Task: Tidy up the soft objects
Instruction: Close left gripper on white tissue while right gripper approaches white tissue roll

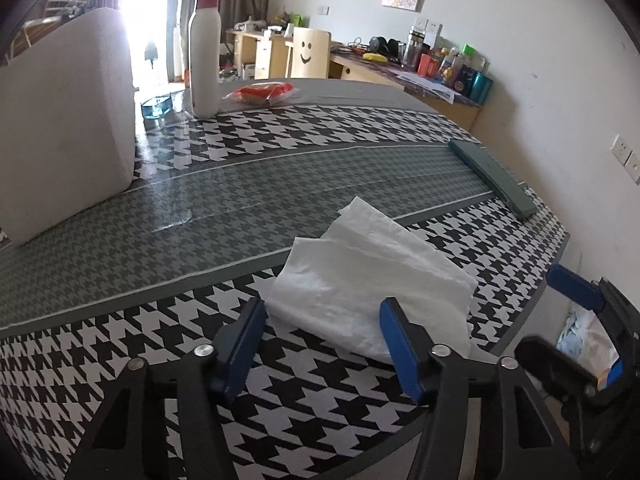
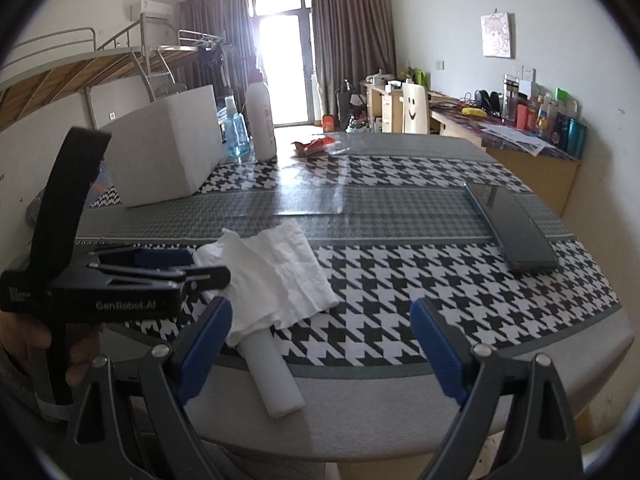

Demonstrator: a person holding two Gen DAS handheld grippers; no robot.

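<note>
Houndstooth table (image 1: 168, 216), near edge: left gripper (image 1: 322, 344) jaws half-spread around tissue (image 1: 360, 280), unpinched; right gripper (image 2: 322, 350) spread, empty. Next: pinch tissue.

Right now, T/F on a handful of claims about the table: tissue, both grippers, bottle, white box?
1. The tissue lies between the left gripper's fingers. True.
2. The right gripper is shut on the tissue. False: it is open with nothing between its fingers.
3. The pump bottle lies on its side. False: it stands upright.
4. The white box sits on the table. True.
5. A dark flat case lies under the tissue. False: it lies apart, off to the right.
</note>
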